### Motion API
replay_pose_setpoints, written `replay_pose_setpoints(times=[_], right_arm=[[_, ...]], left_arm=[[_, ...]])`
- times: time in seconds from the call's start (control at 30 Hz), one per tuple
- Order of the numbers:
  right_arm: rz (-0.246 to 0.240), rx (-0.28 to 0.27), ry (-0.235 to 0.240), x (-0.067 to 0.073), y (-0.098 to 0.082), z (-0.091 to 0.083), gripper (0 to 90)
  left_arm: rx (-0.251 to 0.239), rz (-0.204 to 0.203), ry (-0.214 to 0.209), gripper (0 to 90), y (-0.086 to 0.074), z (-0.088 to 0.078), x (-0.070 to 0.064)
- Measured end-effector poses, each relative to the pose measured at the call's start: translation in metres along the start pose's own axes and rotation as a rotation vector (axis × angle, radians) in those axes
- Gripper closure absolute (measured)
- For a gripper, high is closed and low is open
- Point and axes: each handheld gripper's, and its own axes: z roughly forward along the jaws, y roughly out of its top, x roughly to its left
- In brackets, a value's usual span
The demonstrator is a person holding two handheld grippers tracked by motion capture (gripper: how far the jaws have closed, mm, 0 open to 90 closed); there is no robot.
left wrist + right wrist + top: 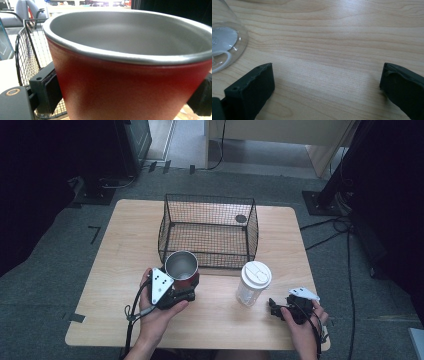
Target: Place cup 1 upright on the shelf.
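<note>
A red cup (125, 85) with a steel lining looms at the lens of the left tool (181, 290), whose jaws are closed on its lower wall, one pad on each side. The cup stands upright, just in front of the wire basket (209, 231) at the middle of the table (115, 270). It looks rigid and fairly light; its smooth, tapering wall could slip downward, so a hold nearer the rim would likely be surer. To its right stands a clear cup (252, 285) with a white lid, probably thin plastic that would buckle if squeezed hard. The right tool (278, 309) rests low near the table's front edge, just beside that cup, jaws spread wide with nothing between them.
</note>
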Motion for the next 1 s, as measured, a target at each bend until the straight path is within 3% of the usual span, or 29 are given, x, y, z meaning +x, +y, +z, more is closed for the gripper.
replay_pose_setpoints(times=[0.13,0.2,0.37,0.5,0.7,1.0], right_arm=[[0.0,0.0,-0.001,0.0,0.0,0.0,0.0],[0.0,0.0,0.0,0.0,0.0,0.0,0.0],[0.0,0.0,-0.001,0.0,0.0,0.0,0.0],[0.0,0.0,0.0,0.0,0.0,0.0,0.0],[0.002,-0.001,0.0,0.0,0.0,0.0,0.0],[0.002,-0.001,0.0,0.0,0.0,0.0,0.0]], left_arm=[[-0.024,0.021,-0.013,8.1,0.003,0.002,0.0],[-0.038,0.007,-0.037,8.1,0.007,0.004,0.001],[-0.056,-0.002,-0.035,8.1,0.012,0.008,0.005],[-0.117,0.008,-0.061,8.0,0.019,0.013,0.007],[-0.123,0.026,-0.036,8.1,0.029,0.021,0.01],[-0.167,-0.018,-0.029,8.1,0.041,0.036,0.015]])
